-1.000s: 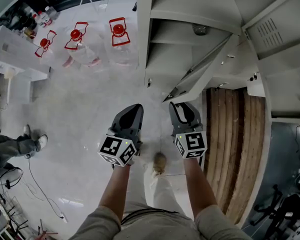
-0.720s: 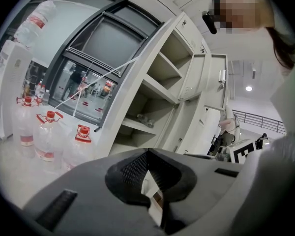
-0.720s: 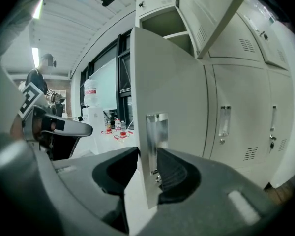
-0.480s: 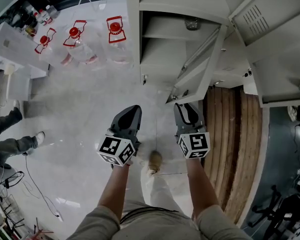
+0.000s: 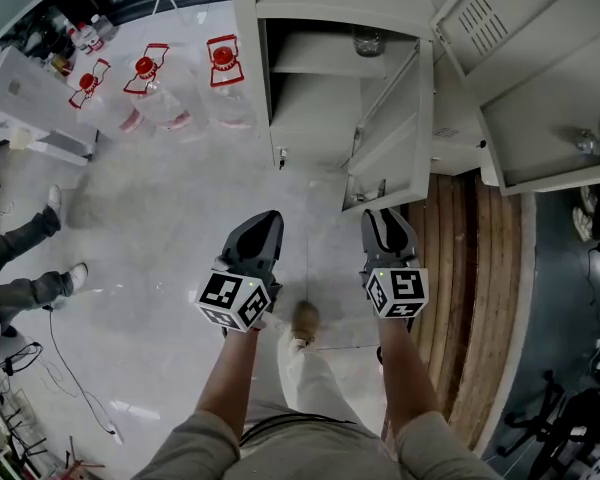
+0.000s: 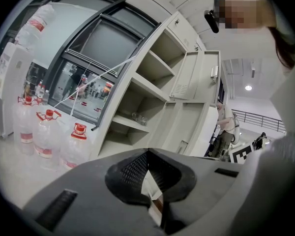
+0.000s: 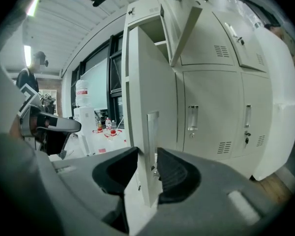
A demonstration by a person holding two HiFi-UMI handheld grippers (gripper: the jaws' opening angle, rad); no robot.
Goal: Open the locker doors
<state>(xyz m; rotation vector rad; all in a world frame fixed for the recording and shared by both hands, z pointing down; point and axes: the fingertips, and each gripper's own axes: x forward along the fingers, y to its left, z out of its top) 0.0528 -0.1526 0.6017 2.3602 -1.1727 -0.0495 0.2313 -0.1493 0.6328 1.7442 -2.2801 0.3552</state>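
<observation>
Pale floor (image 5: pixel 180 198), open lockers (image 5: pixel 310 118), left gripper (image 5: pixel 265 218) closed empty, right gripper (image 5: pixel 383 215) jaws apart

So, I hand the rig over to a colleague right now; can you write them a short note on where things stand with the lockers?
Left gripper: fingers together, holding nothing, low in front of the open shelves.
Right gripper: fingers apart, the edge of the open lower door showing between them; whether they touch it I cannot tell.
Done: that door and an upper door stand open.
Left: the locker doors further right look shut.
</observation>
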